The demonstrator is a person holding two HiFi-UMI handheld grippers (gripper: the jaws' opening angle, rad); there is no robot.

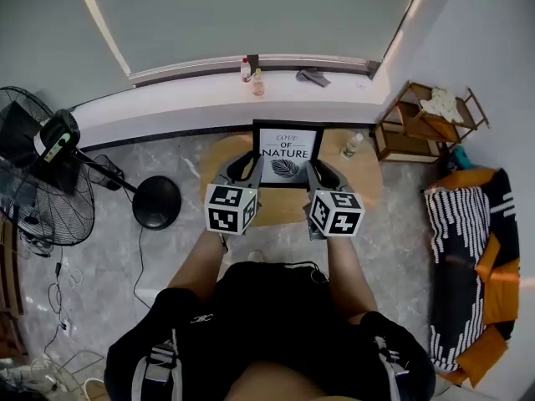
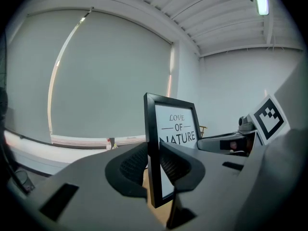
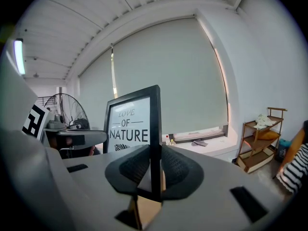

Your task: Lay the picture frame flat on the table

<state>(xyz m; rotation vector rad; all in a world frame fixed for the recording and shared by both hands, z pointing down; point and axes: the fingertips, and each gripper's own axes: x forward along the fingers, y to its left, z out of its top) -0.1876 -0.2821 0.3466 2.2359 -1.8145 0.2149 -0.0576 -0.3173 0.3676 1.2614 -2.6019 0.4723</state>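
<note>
A black picture frame (image 1: 287, 153) printed "LOVE OF NATURE" stands upright at the far side of a small round wooden table (image 1: 368, 186). My left gripper (image 1: 253, 165) is shut on the frame's left edge, and my right gripper (image 1: 316, 170) is shut on its right edge. In the left gripper view the frame (image 2: 175, 129) runs edge-on between the dark pads, with the left gripper (image 2: 154, 165) clamped on its border. The right gripper view has the frame (image 3: 129, 124) seen from its other side, its black edge pinched in the right gripper (image 3: 155, 170).
A small bottle (image 1: 352, 145) stands on the table just right of the frame. A standing fan (image 1: 38, 170) and its round base (image 1: 156, 201) are on the floor at left. A wooden shelf (image 1: 426, 115) and a striped cushion (image 1: 464, 257) are at right. Bottles (image 1: 251, 75) sit on the windowsill.
</note>
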